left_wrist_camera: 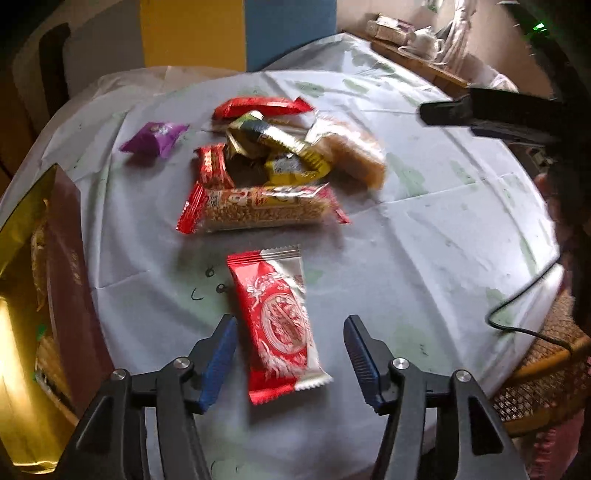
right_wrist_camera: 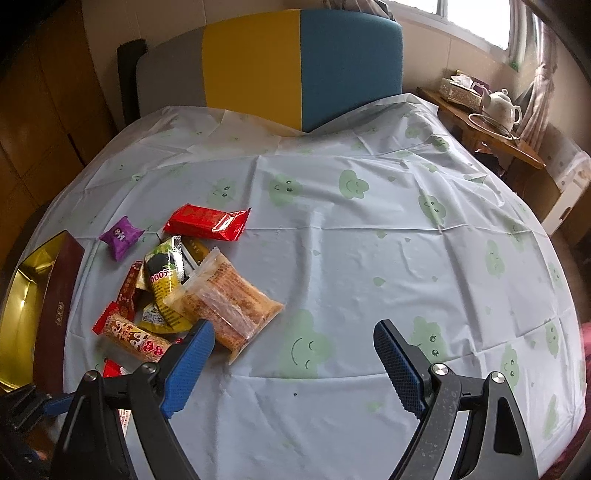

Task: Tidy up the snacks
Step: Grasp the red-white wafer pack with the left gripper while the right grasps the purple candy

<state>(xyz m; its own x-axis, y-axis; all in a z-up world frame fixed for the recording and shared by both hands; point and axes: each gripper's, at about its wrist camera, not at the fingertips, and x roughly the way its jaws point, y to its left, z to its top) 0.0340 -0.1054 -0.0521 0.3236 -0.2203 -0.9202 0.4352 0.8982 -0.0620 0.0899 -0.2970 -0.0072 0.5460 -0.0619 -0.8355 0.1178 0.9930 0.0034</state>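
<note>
The left tool [left_wrist_camera: 290, 354] hangs spread astride the red-and-white snack packet [left_wrist_camera: 279, 325] on the counter [left_wrist_camera: 424, 229], seemingly for pinching; the right tool [right_wrist_camera: 293, 354] waits spread.

Yellow-and-blue panel [right_wrist_camera: 301, 62] behind table; window [right_wrist_camera: 476, 18] upper right; wooden side table [right_wrist_camera: 491, 136] with teapot [right_wrist_camera: 502, 105].

- A heap of snack packets [right_wrist_camera: 184, 288] lies on the left part of the table [right_wrist_camera: 369, 258].
- A small pillow packet [right_wrist_camera: 121, 233] lies apart, behind and left of the heap.
- A box [right_wrist_camera: 55, 302] sits at the table's left edge.
- One flat packet [left_wrist_camera: 277, 321] lies alone in front of the heap, between the left gripper's [left_wrist_camera: 291, 354] fingers.
- A teapot [right_wrist_camera: 503, 105] stands on a side table [right_wrist_camera: 491, 136] behind, to the right.
</note>
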